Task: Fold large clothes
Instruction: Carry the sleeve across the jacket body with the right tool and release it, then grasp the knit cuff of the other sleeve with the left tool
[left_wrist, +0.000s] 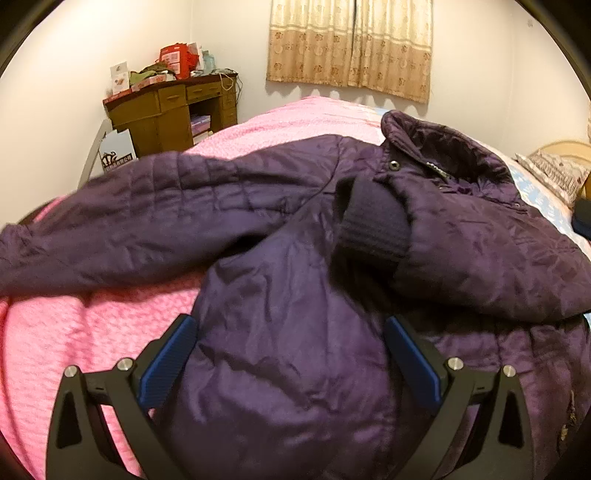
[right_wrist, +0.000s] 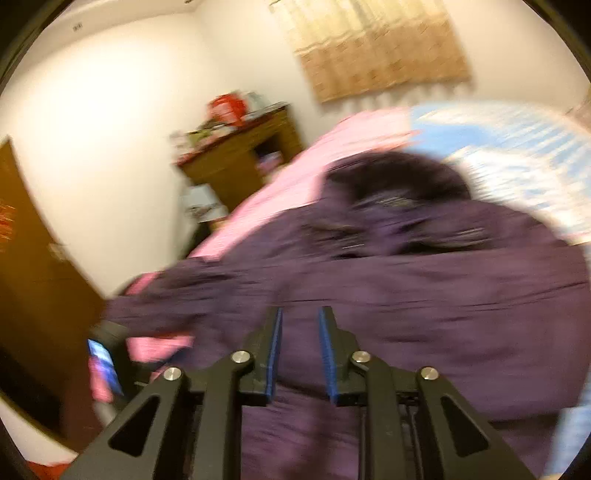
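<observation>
A dark purple quilted jacket (left_wrist: 280, 236) lies on a pink bedspread (left_wrist: 92, 332). One sleeve with a dark knit cuff (left_wrist: 373, 229) is folded across its chest, the other sleeve stretches out to the left. My left gripper (left_wrist: 291, 332) is open, its blue pads wide apart over the jacket's lower part, holding nothing. The right wrist view is blurred; it shows the same jacket (right_wrist: 406, 295) from above. My right gripper (right_wrist: 300, 321) has a narrow gap between its pads and hovers above the jacket, with nothing seen between them.
A cluttered wooden desk (left_wrist: 173, 110) stands in the far left corner under a white wall. A curtain (left_wrist: 351, 44) hangs behind the bed. A blue patterned sheet (right_wrist: 498, 147) and a pillow (left_wrist: 554, 173) lie at the right. A brown door (right_wrist: 33, 277) is at the left.
</observation>
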